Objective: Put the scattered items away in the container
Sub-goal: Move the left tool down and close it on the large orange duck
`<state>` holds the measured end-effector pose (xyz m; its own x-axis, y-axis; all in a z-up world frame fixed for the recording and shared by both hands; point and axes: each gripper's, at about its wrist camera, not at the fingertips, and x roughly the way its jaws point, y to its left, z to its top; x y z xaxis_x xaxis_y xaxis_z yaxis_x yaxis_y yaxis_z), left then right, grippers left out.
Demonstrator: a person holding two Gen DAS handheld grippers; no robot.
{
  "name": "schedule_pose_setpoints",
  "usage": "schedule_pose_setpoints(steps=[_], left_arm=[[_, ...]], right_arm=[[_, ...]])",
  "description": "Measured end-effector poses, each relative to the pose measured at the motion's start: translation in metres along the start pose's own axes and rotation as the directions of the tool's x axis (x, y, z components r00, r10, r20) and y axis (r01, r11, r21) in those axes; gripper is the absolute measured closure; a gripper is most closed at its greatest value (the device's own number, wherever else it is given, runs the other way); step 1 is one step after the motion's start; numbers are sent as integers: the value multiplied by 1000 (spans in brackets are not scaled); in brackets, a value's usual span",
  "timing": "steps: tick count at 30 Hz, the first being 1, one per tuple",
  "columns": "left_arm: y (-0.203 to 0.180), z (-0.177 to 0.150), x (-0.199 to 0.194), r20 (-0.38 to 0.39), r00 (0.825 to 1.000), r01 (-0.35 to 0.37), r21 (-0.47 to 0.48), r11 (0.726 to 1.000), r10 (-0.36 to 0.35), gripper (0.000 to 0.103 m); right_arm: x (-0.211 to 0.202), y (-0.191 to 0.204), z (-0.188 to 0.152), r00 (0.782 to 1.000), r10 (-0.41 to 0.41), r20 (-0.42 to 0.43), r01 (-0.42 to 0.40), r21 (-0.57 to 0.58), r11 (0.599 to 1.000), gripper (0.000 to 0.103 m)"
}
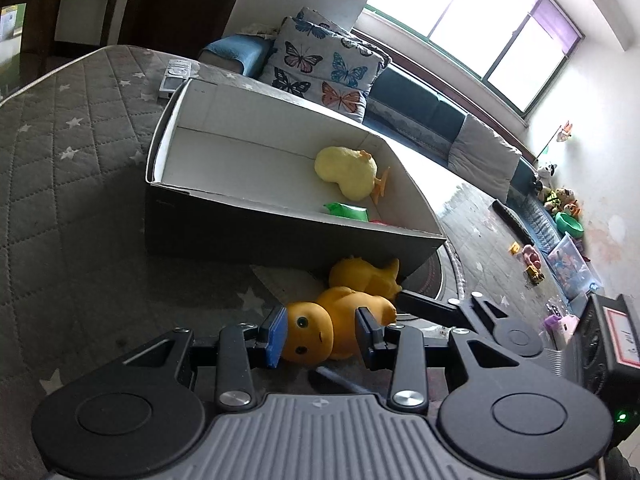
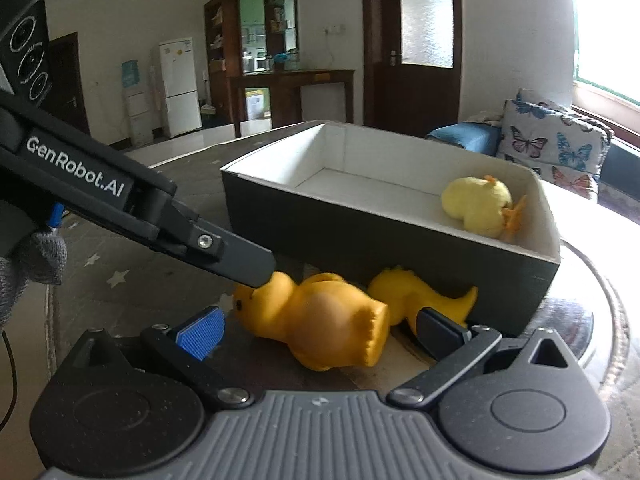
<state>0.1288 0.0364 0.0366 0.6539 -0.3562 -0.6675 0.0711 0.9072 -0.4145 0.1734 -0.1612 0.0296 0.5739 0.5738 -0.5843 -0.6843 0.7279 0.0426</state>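
Box (image 2: 360, 232), frame centre: chick (image 2: 478, 206) and green item (image 1: 346, 212) stowed. Outside, lower centre: doll (image 1: 320, 332), clasped at head by left hand-held gripper (image 1: 322, 334); dinosaur (image 2: 416, 294). Right hand-held gripper (image 2: 320, 330) spread wide around doll.

butterfly cushion (image 1: 324, 66), white fridge (image 2: 179, 86) (far back), star-patterned quilt (image 1: 68, 152)

White lettering reading "GenRobot.AI" runs along the black body of the left gripper (image 2: 256, 276), which reaches in from the upper left of the right wrist view. In the left wrist view, a red-bordered label (image 1: 624, 336) at the right edge carries marks too blurred to read.
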Motion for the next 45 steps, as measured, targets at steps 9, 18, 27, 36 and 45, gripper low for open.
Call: schedule_pose_setpoints(steps=[9, 18, 27, 36, 45], left_arm=[[6, -3, 8, -29, 999, -17, -12, 1000, 17, 64], [14, -4, 8, -36, 999, -22, -28, 999, 21, 64], [18, -6, 11, -46, 999, -12, -49, 999, 10, 64], [19, -3, 17, -46, 999, -5, -59, 998, 2, 63], [27, -1, 22, -38, 999, 16, -84, 996, -20, 61]], right_arm=[[-6, 16, -7, 999, 40, 4, -39, -43, 998, 0], [-24, 27, -15, 997, 82, 2, -82, -63, 995, 0], [-17, 10, -7, 1000, 9, -3, -9, -25, 1000, 8], [-6, 0, -2, 1000, 13, -11, -13, -14, 1000, 19], [5, 7, -3, 1000, 3, -23, -4, -40, 999, 28]])
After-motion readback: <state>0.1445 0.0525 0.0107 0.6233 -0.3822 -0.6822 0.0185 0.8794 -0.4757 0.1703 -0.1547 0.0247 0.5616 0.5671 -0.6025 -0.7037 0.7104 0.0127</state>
